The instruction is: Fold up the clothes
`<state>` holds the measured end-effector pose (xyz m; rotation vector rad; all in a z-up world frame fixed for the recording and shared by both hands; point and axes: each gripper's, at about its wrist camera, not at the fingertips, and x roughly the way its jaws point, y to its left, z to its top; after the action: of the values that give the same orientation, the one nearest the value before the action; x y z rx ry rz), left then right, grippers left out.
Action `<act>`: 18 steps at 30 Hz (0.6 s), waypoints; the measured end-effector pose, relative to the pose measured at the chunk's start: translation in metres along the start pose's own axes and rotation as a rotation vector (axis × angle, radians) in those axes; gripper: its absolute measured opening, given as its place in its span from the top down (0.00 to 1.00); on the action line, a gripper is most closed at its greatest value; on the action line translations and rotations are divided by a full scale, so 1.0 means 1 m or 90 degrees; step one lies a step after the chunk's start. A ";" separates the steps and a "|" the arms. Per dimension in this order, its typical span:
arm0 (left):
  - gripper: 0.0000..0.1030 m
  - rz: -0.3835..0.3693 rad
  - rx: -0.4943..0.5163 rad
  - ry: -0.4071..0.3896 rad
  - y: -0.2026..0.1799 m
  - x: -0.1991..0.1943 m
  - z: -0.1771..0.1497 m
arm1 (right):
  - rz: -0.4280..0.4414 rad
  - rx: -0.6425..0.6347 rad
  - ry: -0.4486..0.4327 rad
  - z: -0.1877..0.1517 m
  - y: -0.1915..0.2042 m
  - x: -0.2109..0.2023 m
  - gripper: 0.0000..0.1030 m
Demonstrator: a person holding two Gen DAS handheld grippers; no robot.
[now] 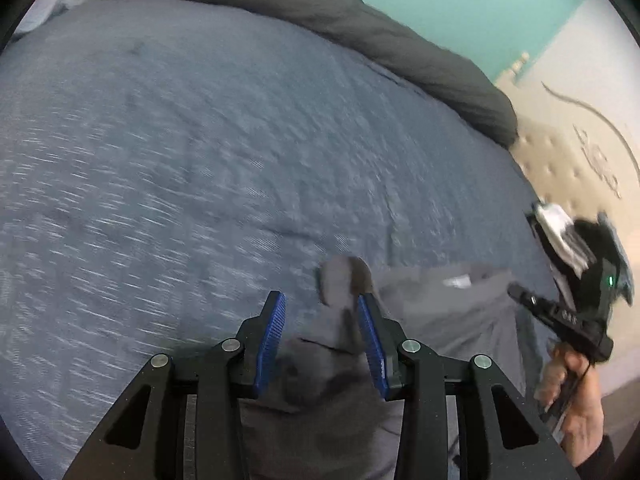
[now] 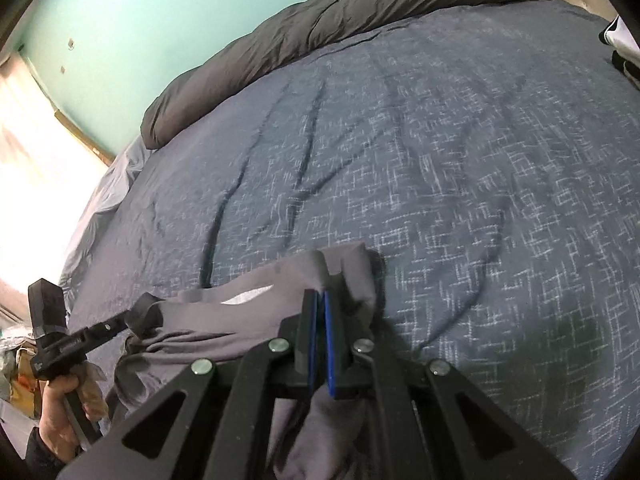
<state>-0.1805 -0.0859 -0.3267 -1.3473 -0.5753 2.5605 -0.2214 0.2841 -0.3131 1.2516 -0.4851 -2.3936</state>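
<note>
The right gripper [image 2: 320,300], angled down over the bed, has its blue pads pinched tight on a fold of the grey garment [image 2: 224,320]. The left gripper [image 1: 322,304] also tilts down, jaws apart around a bunched corner of that garment, contact blurred. Beyond lies the blue patterned bedspread [image 2: 440,160], then a dark grey duvet [image 2: 320,28] along its far edge.
</note>
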 end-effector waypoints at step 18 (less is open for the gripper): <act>0.96 0.028 0.038 0.001 -0.015 0.032 0.007 | 0.021 0.010 -0.002 0.000 -0.003 -0.003 0.97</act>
<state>-0.2041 -0.0632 -0.3408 -1.3580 -0.4703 2.5893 -0.2206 0.2883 -0.3130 1.2366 -0.5230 -2.3693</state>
